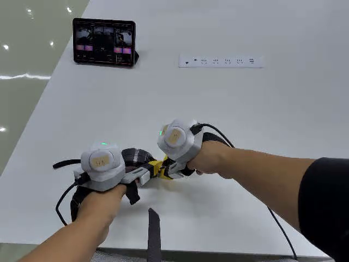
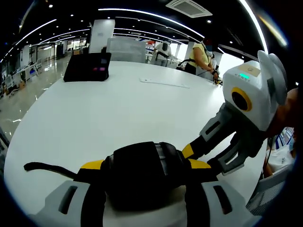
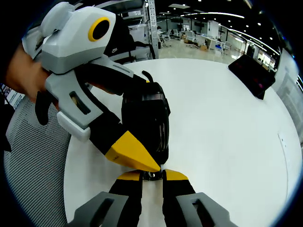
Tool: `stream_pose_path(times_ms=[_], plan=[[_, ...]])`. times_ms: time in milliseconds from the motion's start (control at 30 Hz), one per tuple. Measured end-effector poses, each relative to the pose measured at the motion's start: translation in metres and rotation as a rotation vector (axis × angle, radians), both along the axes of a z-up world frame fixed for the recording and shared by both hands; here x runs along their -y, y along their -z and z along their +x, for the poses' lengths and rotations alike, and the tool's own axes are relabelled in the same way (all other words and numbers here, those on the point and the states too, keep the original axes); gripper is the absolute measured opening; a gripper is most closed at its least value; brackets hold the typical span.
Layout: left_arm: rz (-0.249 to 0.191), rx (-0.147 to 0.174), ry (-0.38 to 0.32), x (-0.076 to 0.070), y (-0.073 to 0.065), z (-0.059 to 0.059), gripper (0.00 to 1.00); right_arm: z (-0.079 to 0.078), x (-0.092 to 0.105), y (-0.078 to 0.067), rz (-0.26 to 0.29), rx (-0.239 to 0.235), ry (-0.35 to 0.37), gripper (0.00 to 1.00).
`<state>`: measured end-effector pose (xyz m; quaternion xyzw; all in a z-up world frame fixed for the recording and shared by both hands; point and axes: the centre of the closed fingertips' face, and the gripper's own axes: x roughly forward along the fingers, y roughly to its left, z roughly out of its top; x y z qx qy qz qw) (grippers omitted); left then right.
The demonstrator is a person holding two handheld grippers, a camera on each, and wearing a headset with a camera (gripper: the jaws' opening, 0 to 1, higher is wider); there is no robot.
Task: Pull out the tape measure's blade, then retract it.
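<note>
One tape measure [image 2: 142, 182], two claws: left claw [image 2: 145, 164] grips it, right claw [image 3: 153, 176] pinches its blade [image 3: 154, 173] (one tablet [image 1: 104, 42] beyond).

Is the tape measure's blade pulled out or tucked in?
In: no blade length shows between the tape measure and the right gripper pinching its tip.

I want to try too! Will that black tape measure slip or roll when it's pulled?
Probably not: the left gripper clamps the tape measure by both sides. Its case looks rigid and rubbery, so grippy. Its thin strap likely flops.
</note>
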<state>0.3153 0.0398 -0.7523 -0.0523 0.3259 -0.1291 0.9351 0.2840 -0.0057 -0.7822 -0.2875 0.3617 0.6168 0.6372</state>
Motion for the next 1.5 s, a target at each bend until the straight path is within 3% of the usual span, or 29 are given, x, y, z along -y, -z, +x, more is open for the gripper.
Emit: stream_pose_path(times_ms=[100,200,300,433,600,733,833,1000,1267,1400,1500], plan=[[-0.001,-0.007,0.004,0.0,-0.001,0.0,0.65,0.004,-0.003,-0.006,0.028,0.017,0.026,0.16],[0.032,0.008,0.046,0.002,-0.003,0.001,0.65,0.006,-0.002,-0.01,0.036,0.028,0.035,0.18],[0.025,0.013,0.053,0.001,-0.008,0.003,0.64,0.004,0.004,-0.014,0.037,0.083,0.0,0.18],[-0.006,0.022,0.06,0.001,-0.016,0.005,0.65,0.005,0.013,-0.018,0.063,0.071,0.043,0.19],[0.012,0.031,0.117,0.004,-0.017,0.004,0.66,0.009,0.028,-0.022,0.083,0.054,0.117,0.18],[0.003,0.032,0.125,0.005,-0.019,0.004,0.69,0.008,0.041,-0.022,0.064,0.079,0.117,0.17],[-0.012,0.023,0.138,0.006,-0.02,0.003,0.71,0.008,0.043,-0.027,0.095,0.056,0.161,0.18],[-0.02,0.036,0.165,0.007,-0.026,0.002,0.8,0.009,0.052,-0.034,0.132,0.023,0.255,0.25],[-0.031,0.017,0.185,-0.006,-0.024,-0.007,0.92,0.003,0.076,-0.04,0.157,0.029,0.319,0.33],[-0.061,0.012,0.192,-0.01,-0.024,-0.014,0.99,0.001,0.091,-0.041,0.171,0.041,0.356,0.35],[-0.056,0.008,0.215,-0.012,-0.023,-0.021,0.99,0.0,0.101,-0.044,0.185,0.033,0.398,0.37]])
